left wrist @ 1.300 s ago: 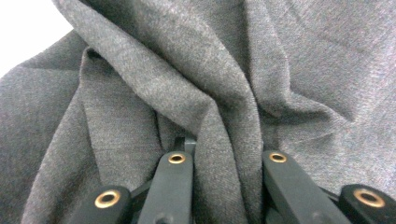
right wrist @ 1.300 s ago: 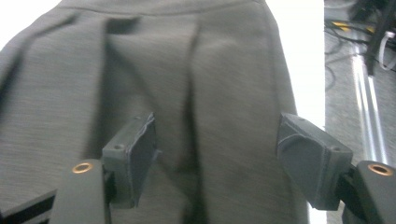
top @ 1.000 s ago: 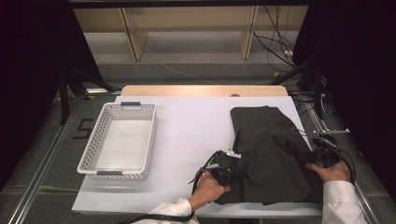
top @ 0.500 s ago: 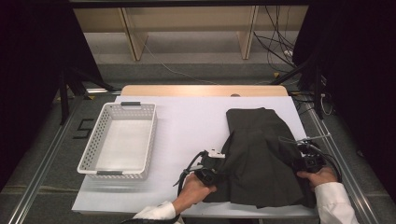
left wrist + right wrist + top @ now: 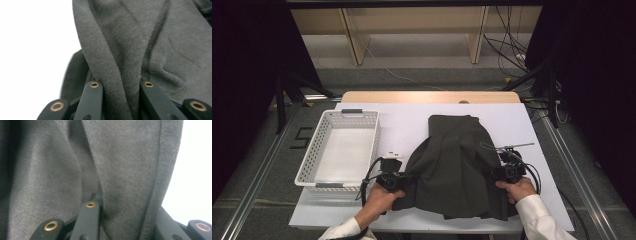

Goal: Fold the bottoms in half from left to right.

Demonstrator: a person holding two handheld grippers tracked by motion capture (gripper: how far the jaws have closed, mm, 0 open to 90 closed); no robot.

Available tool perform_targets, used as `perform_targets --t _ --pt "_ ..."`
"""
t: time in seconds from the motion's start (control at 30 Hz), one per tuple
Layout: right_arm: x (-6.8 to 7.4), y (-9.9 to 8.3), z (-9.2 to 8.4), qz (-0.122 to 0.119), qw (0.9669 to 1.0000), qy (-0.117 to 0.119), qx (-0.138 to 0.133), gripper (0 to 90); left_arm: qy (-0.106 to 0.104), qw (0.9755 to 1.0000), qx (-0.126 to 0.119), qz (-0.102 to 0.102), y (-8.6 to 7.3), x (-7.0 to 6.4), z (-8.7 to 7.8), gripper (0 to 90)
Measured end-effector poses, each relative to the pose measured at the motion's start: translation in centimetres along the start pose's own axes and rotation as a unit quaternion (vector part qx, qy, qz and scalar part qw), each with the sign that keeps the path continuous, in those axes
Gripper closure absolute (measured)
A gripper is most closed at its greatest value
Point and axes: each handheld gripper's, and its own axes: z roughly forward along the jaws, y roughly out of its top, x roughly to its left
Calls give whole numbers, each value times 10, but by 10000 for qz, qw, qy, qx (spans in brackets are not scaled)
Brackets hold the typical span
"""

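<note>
On the white table (image 5: 412,125) right of the basket (image 5: 339,150), your left gripper (image 5: 398,181) and right gripper (image 5: 504,173) both pinch the dark garment (image 5: 454,165), the right's jaws freshly closed; next, judge an even lift to fold

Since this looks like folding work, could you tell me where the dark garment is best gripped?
Grip the garment at its two side edges near the wide hem, each hand-held gripper coming in level from its own side. The cloth lies flat and flares toward the person, so the edges are free to pinch. The left hand-held gripper and the right one already pinch folds there.
</note>
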Motion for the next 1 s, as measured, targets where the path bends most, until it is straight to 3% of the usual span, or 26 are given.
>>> perform_targets --t 0.07,0.17,0.27,0.37,0.47,0.53,0.67,0.8,0.87,0.93,1.0 --pt "7 2 4 -144 9998 -45 89 704 -61 9998 166 -34 -4 3 2 767" --pt "9 1 6 -337 9991 -156 186 583 -72 9999 107 -61 -6 2 0 752" --pt "6 1 3 -340 9991 -201 140 581 -75 9999 50 -66 -6 1 -2 758" --pt "3 3 4 -336 9993 -99 147 652 130 9999 -75 74 -4 -3 -2 784" --pt "7 5 13 -459 9983 -233 279 777 272 9993 -195 135 0 -9 0 792" --pt "11 7 17 -505 9977 -320 311 804 357 9989 -254 143 4 -10 3 793" --pt "12 15 22 -477 9978 -400 246 815 423 9985 -317 -156 12 0 10 793" --pt "12 27 29 -405 9973 -585 191 819 594 9973 -398 -163 23 5 18 792" --pt "11 35 34 -383 9969 -665 174 820 640 9963 -472 -323 28 8 23 790" --pt "11 41 37 -370 9964 -745 157 817 555 9967 -365 -460 27 11 26 774" --pt "11 43 38 -391 9964 -718 242 796 276 9981 -63 -539 23 15 26 740"
